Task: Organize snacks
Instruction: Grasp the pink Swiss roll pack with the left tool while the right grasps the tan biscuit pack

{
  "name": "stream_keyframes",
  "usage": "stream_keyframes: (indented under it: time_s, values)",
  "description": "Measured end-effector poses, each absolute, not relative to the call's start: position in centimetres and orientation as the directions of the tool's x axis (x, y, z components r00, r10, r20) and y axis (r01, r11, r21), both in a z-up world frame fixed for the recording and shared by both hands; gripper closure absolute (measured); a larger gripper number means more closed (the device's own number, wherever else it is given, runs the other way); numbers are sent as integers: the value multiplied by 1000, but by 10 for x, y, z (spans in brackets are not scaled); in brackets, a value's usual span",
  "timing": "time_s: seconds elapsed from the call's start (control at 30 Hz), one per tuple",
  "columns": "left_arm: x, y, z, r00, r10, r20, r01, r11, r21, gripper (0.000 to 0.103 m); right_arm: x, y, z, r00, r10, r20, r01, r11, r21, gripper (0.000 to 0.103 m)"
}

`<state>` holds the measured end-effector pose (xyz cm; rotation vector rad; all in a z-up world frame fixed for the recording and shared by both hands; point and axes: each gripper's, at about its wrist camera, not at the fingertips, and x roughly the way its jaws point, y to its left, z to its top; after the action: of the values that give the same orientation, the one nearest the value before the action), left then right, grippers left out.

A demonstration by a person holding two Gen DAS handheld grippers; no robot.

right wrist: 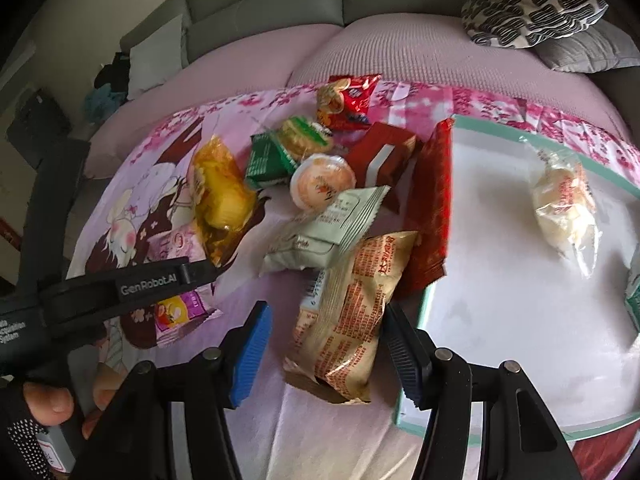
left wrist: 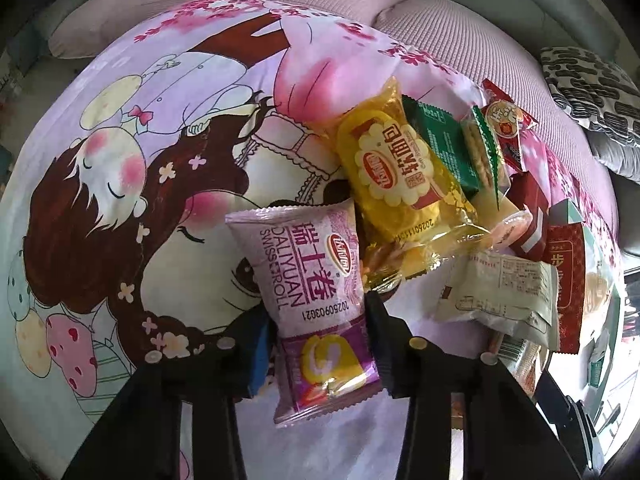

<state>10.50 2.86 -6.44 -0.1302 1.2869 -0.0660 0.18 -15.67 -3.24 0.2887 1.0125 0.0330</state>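
Note:
A purple Swiss roll packet (left wrist: pixel 316 292) lies on the cartoon cloth (left wrist: pixel 120 200), and my left gripper (left wrist: pixel 316 308) is shut on its lower half, pads against both sides. The right wrist view shows that left gripper (right wrist: pixel 152 288) over the same purple packet (right wrist: pixel 180 312). My right gripper (right wrist: pixel 326 312) stands open astride a beige crinkled packet (right wrist: pixel 348 312); cloth shows between the blue left pad (right wrist: pixel 252 352) and the packet. A white tray with a teal rim (right wrist: pixel 424 308) sits just right of it and holds a clear-wrapped pastry (right wrist: pixel 564 208).
A heap of snacks lies behind: yellow packet (right wrist: pixel 220 196), green packet (right wrist: pixel 268 156), red packet (right wrist: pixel 348 100), round cup (right wrist: pixel 322 180), dark red box (right wrist: pixel 380 156), long red packet (right wrist: pixel 432 208), pale packet (right wrist: pixel 328 228). A patterned cushion (right wrist: pixel 532 8) rests on the grey sofa. A gloved hand (right wrist: pixel 40 408) grips the left handle.

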Motion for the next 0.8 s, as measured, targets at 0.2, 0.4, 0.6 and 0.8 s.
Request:
stream_keyframes:
  time_s: [0.2, 0.4, 0.6, 0.8]
  values:
    - [104, 27, -67, 275, -114, -955, -19, 992, -124, 59, 5, -148, -36, 536, 126, -835, 108, 970, 216, 43]
    - [102, 20, -69, 276, -93, -957, -9, 995, -99, 59, 11, -130, -48, 509, 33, -860, 97, 991, 95, 43]
    - [102, 22, -70, 283, -90, -955, -8, 995, -96, 59, 12, -127, -52, 522, -30, -852, 109, 994, 32, 48]
    - [102, 24, -68, 287, -86, -954, -19, 995, -96, 64, 13, -136, -50, 535, -34, -844, 142, 989, 50, 64]
